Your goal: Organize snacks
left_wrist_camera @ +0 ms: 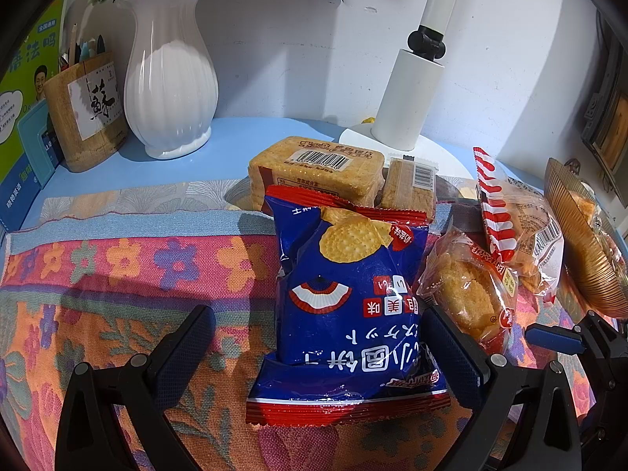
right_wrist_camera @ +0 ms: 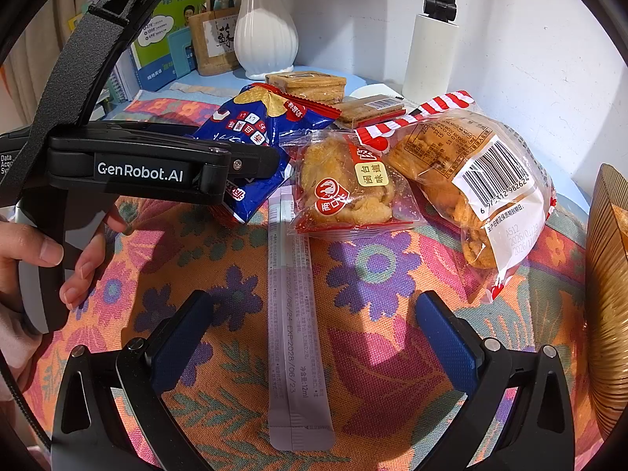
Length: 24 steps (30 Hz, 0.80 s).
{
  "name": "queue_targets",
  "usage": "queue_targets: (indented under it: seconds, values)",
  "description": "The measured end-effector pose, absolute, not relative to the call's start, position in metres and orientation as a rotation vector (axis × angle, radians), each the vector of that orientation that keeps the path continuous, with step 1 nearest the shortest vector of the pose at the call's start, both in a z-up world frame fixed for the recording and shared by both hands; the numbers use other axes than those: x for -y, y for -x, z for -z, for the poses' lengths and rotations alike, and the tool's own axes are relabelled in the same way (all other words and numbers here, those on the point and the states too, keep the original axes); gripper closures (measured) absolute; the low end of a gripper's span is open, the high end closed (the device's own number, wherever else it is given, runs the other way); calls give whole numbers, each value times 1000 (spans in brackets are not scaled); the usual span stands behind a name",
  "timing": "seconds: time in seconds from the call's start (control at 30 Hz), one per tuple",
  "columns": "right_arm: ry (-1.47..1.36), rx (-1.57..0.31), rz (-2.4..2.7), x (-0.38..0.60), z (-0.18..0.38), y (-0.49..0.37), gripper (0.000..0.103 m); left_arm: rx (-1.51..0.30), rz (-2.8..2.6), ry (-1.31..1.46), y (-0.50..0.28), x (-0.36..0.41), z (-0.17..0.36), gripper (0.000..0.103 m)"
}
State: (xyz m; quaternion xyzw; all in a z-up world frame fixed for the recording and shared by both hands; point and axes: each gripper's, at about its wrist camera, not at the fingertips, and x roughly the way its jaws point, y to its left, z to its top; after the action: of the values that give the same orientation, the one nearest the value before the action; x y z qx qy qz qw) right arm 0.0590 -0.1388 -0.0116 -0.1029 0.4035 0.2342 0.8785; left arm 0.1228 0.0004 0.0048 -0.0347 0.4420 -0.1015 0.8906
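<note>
A blue cracker bag [left_wrist_camera: 349, 314] lies on the flowered cloth between the fingers of my open left gripper [left_wrist_camera: 314, 349]; the right finger touches its edge. It also shows in the right wrist view [right_wrist_camera: 255, 133], with the left gripper [right_wrist_camera: 251, 157] over it. My right gripper [right_wrist_camera: 310, 337] is open around a long grey sachet [right_wrist_camera: 292, 314], not touching it. A small red-edged pastry pack [right_wrist_camera: 349, 192] and a clear striped bag of fried snacks [right_wrist_camera: 475, 180] lie to the right. Two wrapped biscuit packs [left_wrist_camera: 318, 168] [left_wrist_camera: 410, 184] lie behind.
A white vase [left_wrist_camera: 170, 78], a wooden pen holder [left_wrist_camera: 84, 114] and books stand at the back left. A white lamp base [left_wrist_camera: 408, 98] stands behind the snacks. A gold ribbed basket [right_wrist_camera: 608, 294] sits at the right edge. A flowered cloth [left_wrist_camera: 117, 274] covers the table.
</note>
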Motion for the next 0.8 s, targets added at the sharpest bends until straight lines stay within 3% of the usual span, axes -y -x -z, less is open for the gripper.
queue_targets:
  seconds: [0.8]
  values:
    - [224, -840, -480, 141, 11, -57, 0, -917, 209, 70, -122, 0, -5, 0]
